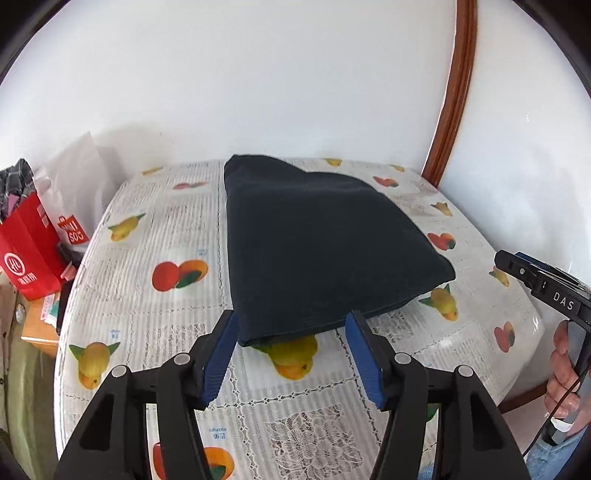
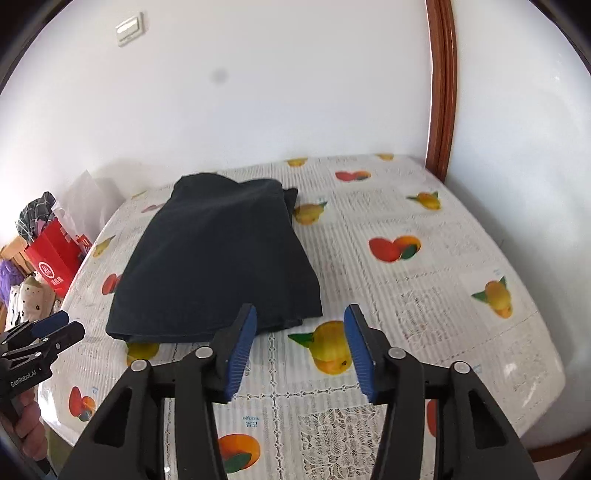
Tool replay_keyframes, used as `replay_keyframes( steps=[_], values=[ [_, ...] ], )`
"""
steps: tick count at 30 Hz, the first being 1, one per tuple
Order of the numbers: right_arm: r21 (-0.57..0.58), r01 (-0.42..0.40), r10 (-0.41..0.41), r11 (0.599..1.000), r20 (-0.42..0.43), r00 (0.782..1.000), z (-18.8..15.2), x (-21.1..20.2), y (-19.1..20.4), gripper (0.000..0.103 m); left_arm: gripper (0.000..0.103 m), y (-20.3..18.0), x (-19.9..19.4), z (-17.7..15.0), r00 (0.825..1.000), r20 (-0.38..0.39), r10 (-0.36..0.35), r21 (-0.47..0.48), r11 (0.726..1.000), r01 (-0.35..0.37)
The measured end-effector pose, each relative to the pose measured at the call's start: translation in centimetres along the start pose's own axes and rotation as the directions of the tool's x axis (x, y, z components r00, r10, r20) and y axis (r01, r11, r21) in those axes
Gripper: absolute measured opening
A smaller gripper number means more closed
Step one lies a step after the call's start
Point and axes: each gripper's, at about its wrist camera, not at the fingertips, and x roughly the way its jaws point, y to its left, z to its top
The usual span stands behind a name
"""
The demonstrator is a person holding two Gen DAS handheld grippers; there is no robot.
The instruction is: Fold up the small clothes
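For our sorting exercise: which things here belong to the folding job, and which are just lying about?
Job:
dark garment
left gripper
right gripper
table

Lying about:
red bag
white bag
wall switch

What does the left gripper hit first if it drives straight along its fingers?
Most likely the near edge of the folded dark garment, which lies just ahead of the open left gripper on the table. Depth is unclear; it could touch the tablecloth just short.
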Motion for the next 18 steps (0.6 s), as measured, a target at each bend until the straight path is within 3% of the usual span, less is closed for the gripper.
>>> replay_keyframes(
  steps=[2, 7, 13, 18],
  values=[
    [-0.002, 0.003, -0.003, 1.000, 0.037, 0.999, 0.7, -2.1, 0.4, 0.067, 0.065, -0.6, -1.8, 0.4, 1.000, 0.026, 0.009, 0.001, 1.000, -0.009],
    [0.011, -0.016, 0.015, 1.000, 0.066, 0.998, 1.3, -6.4, 1.0, 0.072, 0.074, -1.4, -5.5, 0.4, 0.997, 0.058, 0.042, -0.001, 0.999, -0.042],
    [0.025, 0.008, -0.011, 1.000, 0.149, 0.989, 0.0, -11.1, 1.7, 0.102, 0.085, -1.9, -9.1, -0.6, 0.992, 0.089, 0.085, -0.004, 0.996, -0.085],
    [-0.006, 0.057, -0.056, 0.998, 0.129, 0.990, -0.9, -13.1, 2.1, 0.102, 0.088, -1.9, -10.6, -1.1, 0.991, 0.103, 0.088, -0.013, 0.996, -0.088]
  ],
)
